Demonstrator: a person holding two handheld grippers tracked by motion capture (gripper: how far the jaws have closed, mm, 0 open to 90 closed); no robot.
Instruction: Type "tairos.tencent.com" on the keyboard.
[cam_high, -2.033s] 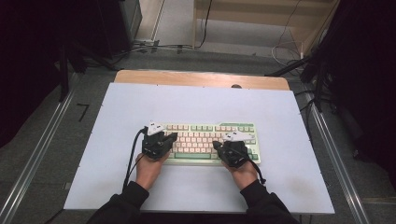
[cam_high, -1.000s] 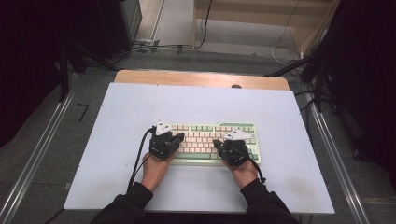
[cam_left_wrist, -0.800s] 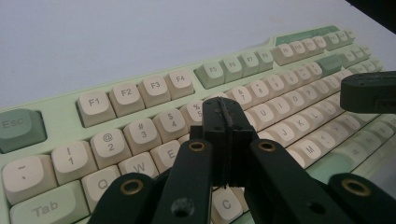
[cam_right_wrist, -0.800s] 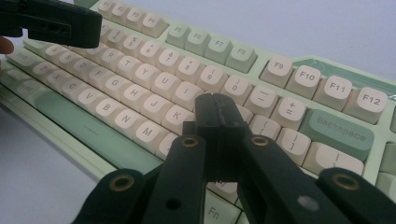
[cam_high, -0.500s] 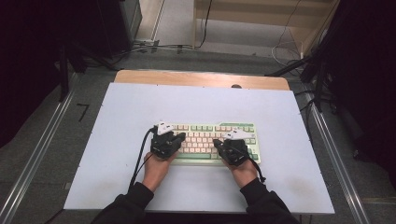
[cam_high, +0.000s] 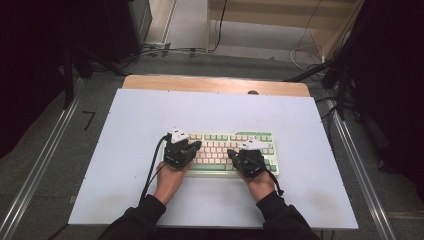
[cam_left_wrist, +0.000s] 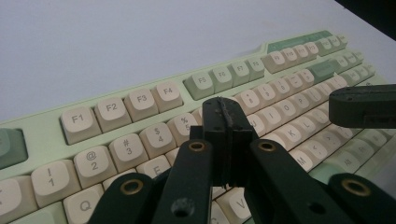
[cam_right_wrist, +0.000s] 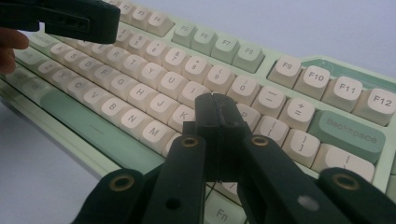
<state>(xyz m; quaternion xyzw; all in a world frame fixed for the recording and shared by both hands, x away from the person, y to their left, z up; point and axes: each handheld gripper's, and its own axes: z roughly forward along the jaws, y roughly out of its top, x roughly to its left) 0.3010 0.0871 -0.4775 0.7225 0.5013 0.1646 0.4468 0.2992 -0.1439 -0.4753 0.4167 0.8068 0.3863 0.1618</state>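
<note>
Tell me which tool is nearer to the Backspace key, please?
Right. The right tool, shut, hovers over the keys just left of the Backspace key; the left tool, also shut, sits over the keyboard's opposite end.

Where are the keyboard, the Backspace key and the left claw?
keyboard (cam_high: 235, 138): high view, green top row of keys.
Backspace key (cam_right_wrist: 355, 128): right gripper view, middle of its green cap.
left claw (cam_left_wrist: 227, 116): left gripper view, seam between its shut jaw tips.

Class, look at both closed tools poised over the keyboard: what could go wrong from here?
1. The left tool has a broad closed tip above small, tightly packed keys; it may press two at once.
2. The keyboard lies loose on the white table; an angled push could slide it.
3. The right tool works close by; they could collide.
</note>
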